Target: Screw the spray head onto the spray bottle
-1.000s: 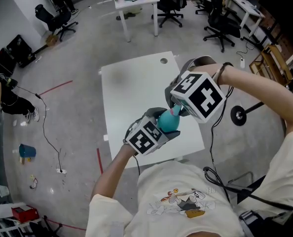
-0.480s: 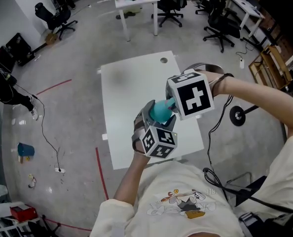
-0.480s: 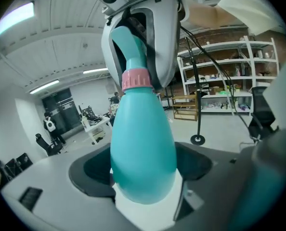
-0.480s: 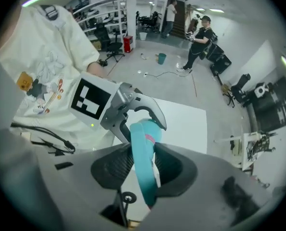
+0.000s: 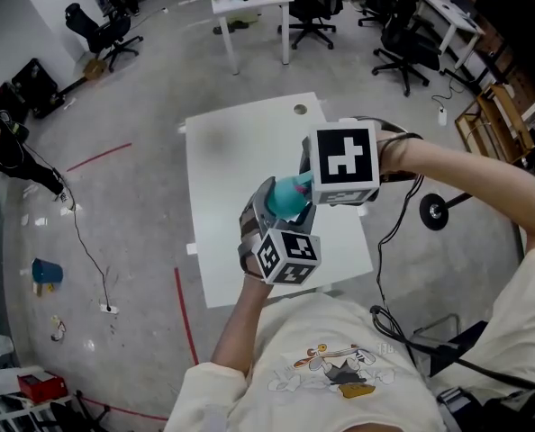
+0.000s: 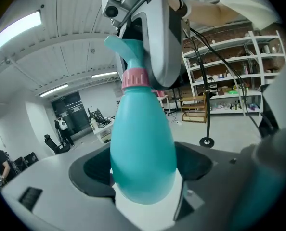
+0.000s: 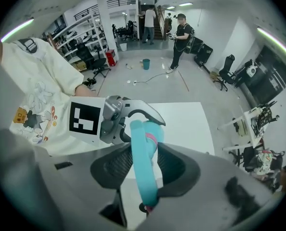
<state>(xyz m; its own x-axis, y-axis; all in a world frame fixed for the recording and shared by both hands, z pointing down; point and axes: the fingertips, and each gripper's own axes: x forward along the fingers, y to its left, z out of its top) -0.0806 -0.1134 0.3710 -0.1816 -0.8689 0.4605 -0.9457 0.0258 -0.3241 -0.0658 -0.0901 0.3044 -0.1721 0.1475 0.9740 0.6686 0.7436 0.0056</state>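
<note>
Spray bottle, teal, teardrop body: held off the white table, in the air over its near half, between the two grippers. Left gripper is clamped on the wide lower body. In the left gripper view the body fills the gap between both pads and bulges out past them, with the neck pointing away from the jaws. Spray head, teal, sits on the neck above a pink collar. Whether the collar is fully seated on the neck cannot be told. Right gripper comes in from the neck end and is closed on the spray head. In the right gripper view the head runs lengthwise down the slot, a ribbed pad pressing on each flank, and the collar lies just beyond the fingertips. The grippers are close together but do not touch. Markings: each gripper's cube bears black-and-white square patterns. The person's pale shirt carries a cartoon print. Count: one bottle, one spray head, one pink collar, two grippers, two marker cubes, one white table.
</note>
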